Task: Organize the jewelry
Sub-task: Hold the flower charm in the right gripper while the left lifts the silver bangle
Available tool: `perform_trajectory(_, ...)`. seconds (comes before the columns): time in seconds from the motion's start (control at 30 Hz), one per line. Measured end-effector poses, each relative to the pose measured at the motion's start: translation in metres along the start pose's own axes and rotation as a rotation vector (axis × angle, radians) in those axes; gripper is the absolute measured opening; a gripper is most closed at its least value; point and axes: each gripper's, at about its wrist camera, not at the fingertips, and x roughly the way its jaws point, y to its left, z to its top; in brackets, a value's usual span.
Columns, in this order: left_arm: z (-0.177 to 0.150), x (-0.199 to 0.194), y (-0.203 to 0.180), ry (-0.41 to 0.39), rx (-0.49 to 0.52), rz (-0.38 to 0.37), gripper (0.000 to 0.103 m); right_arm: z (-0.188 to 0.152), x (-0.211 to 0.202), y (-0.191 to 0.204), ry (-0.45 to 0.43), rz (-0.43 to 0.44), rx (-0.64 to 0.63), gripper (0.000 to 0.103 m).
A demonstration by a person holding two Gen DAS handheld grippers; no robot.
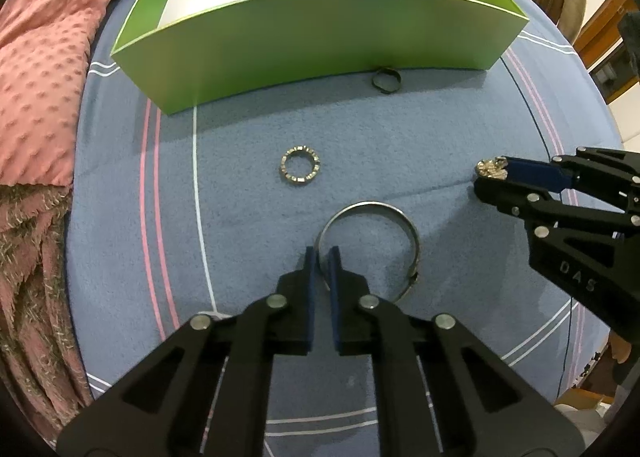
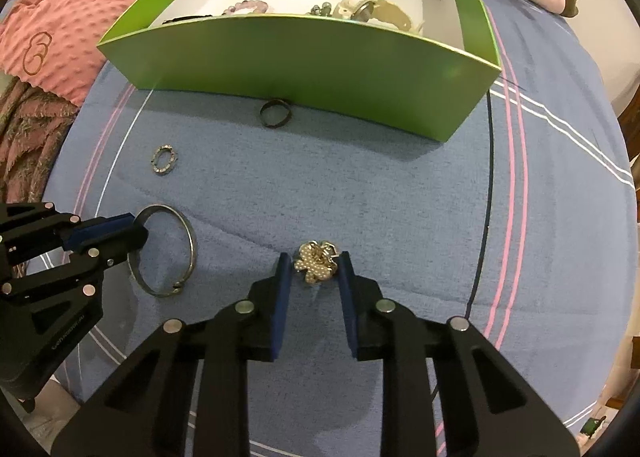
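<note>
The left claw point(image 1: 323, 257) is pinched nearly shut on the rim of a silver bangle point(image 1: 400, 217) lying flat on the blue bedspread point(image 1: 240, 185). The right claw point(image 2: 313, 264) stands partly open around a pearl flower brooch point(image 2: 316, 265); its pads look to touch the petals, though I cannot tell whether they press. Beyond lie a studded ring point(image 1: 300, 170) and a dark ring point(image 1: 386, 79) against the green box point(image 1: 320, 45). Only the right wrist view shows the box's contents: beads and a watch point(image 2: 360, 9). A pink blanket point(image 1: 40, 77) bunches at the bedspread's left edge.
</note>
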Motion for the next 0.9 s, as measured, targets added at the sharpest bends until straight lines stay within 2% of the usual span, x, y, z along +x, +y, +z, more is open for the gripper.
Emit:
perform_trajectory(0.33,-0.005,-0.01,0.009,-0.033,-0.014,-0.039,0.001,0.001,-0.005,0.003,-0.008,0.015,-0.004,0.024)
perform_trajectory(0.57,-0.008,-0.011,0.021,-0.028,-0.035,-0.051,0.0,-0.002,-0.008,-0.002,-0.009,0.017,-0.001,0.024)
perform_trajectory(0.7,-0.009,-0.012,0.024,-0.026,-0.052,-0.038,0.01,-0.003,-0.008,-0.003,-0.008,0.018,0.0,0.024)
perform_trajectory(0.9,-0.008,-0.011,0.031,-0.024,-0.071,-0.053,0.012,-0.004,-0.005,-0.006,-0.008,0.022,0.01,0.024)
